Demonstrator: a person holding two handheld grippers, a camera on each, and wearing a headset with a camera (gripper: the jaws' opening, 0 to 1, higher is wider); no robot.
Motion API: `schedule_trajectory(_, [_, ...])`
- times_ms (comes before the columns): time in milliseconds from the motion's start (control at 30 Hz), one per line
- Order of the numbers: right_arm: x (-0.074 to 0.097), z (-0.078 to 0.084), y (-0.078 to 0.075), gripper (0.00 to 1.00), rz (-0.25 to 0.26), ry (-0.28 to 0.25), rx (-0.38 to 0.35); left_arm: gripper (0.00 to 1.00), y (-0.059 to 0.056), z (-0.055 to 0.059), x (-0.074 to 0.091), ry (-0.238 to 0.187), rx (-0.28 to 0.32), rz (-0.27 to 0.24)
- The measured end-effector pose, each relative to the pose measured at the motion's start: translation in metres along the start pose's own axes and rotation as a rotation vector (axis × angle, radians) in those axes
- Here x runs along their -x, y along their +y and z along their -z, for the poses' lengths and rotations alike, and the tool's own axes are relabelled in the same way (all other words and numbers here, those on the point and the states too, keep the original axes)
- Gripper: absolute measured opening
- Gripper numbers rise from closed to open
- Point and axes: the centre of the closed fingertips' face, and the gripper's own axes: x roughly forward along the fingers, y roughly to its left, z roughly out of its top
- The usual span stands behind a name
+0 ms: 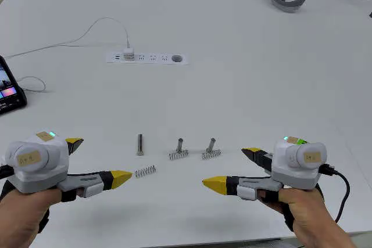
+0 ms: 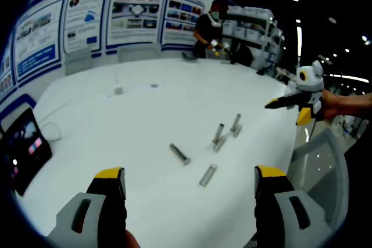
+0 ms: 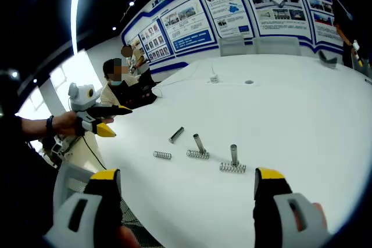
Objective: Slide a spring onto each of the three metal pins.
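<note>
My left hand-held gripper (image 1: 100, 159) and right hand-held gripper (image 1: 229, 166) hang spread over the white tabletop (image 1: 244, 85), nearer me than the white power strip (image 1: 147, 58); blue-edged wall posters (image 2: 87, 18) stand beyond it.

Three short metal pins in a row on the white bench (image 1: 244, 85): left pin (image 1: 140, 144) lies flat, middle pin (image 1: 179, 143) and right pin (image 1: 211, 143) stand up. There's a coiled wire spring (image 1: 178, 155) at the middle one's foot and a second spring (image 1: 211, 154) at the right one's. A loose third spring (image 1: 145, 171) sits near the left gripper (image 1: 99, 160). That one and the right gripper (image 1: 231, 168) both have yellow-tipped jaws spread wide, nothing in them.
</note>
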Motion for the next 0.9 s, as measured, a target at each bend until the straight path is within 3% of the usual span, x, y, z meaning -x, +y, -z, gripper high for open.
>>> schedule_trajectory(667, [0.0021, -0.0014, 0.0015, 0.96, -0.019, -0.016, 0.005, 0.94, 0.0003, -0.0011, -0.0006, 0.0, 0.0, 0.005])
schedule_trajectory(900, [0.0036, -0.0045, -0.0051, 0.99, 0.017, -0.028, 0.032, 0.94, 0.0022, -0.0006, -0.0003, -0.002, 0.009, 0.001])
